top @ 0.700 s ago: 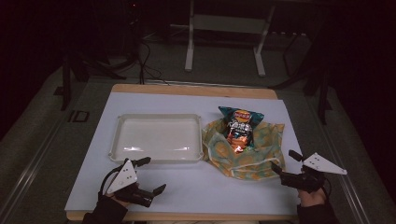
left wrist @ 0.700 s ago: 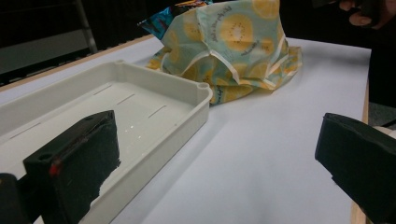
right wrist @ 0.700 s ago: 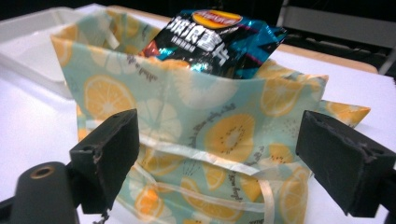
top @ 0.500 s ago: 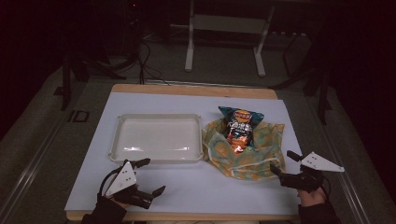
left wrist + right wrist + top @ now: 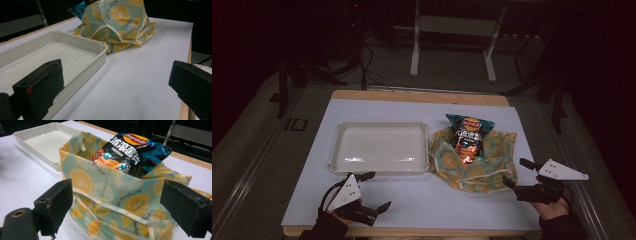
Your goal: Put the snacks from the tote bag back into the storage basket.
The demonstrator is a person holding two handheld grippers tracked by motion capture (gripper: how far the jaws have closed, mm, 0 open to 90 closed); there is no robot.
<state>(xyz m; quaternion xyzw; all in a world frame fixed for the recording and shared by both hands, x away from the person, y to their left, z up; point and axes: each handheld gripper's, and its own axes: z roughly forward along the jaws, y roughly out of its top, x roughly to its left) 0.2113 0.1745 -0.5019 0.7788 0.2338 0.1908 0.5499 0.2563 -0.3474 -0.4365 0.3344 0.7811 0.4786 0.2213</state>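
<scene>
Chips point(image 5: 467, 139) sit half inside the fruit-print bag point(image 5: 484, 167) beside the empty tray point(image 5: 337, 160); both grippers, left point(image 5: 371, 190) and right point(image 5: 518, 173), hang released, nothing grasped, so work looks unstarted

Lit table point(image 5: 412, 200), dark surroundings, soft shadows

the right gripper point(image 5: 518, 172) has eased a little lower and toward the near edge. the left gripper point(image 5: 373, 191) seems to have slid slightly toward the near edge too.
</scene>
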